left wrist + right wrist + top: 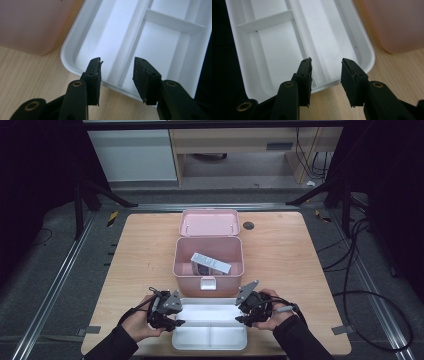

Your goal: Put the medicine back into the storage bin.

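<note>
Flanking white tray (210, 340), left gripper (179, 322), right gripper (240, 320), jaws parted

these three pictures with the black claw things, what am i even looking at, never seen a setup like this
A person sits at a wooden table and holds a hand-operated tool in each hand. Each tool ends in a two-jaw gripper: the left gripper and the right gripper.

The high view comes from a fixed camera above the table. The other two pictures come from small cameras that ride on the grippers and look along their black jaws.

On the table lies a white divided tray at the near edge. Behind it stands a pink box with its lid open, and a small white packet lies inside.

Both grippers sit at the tray's two ends, jaws apart over its rim. In the gripper views the pads do not press on anything, so nothing is held yet.
</note>
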Available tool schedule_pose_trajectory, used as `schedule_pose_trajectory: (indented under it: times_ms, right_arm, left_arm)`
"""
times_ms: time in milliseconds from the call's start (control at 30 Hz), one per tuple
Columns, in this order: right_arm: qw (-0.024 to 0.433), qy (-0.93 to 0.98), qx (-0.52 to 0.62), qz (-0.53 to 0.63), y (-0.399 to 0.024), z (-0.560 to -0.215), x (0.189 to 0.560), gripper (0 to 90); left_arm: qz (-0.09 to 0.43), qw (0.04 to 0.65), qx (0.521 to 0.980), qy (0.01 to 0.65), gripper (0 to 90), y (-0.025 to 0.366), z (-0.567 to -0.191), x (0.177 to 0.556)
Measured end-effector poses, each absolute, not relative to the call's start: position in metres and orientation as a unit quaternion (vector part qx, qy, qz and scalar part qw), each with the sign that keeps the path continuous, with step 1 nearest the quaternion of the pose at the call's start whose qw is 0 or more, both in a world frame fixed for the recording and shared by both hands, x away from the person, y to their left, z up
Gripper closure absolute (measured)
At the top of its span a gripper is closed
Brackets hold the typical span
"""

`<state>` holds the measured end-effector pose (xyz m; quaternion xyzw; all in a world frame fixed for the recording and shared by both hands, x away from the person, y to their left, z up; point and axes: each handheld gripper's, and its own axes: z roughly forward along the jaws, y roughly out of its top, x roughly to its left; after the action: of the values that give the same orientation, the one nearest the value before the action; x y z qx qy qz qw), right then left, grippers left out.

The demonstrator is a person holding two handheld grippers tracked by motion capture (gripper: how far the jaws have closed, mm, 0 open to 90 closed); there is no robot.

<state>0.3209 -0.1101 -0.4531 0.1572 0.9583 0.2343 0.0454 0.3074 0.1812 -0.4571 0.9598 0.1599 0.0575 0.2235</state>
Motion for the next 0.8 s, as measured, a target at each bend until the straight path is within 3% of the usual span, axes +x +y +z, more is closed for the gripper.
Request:
schedule_pose_trajectory:
  times_ms: [400,800]
  right_arm:
    - [0.022,0.981,0.114,0.153,-0.088,-0.470,0.319,73.4]
    - [0.013,0.986,0.105,0.129,-0.080,-0.481,0.324,81.3]
  left_arm:
    - [0.035,0.166,0.978,0.120,66.0,0.165,-0.472,0.311]
    - [0.025,0.146,0.983,0.111,80.5,0.161,-0.478,0.318]
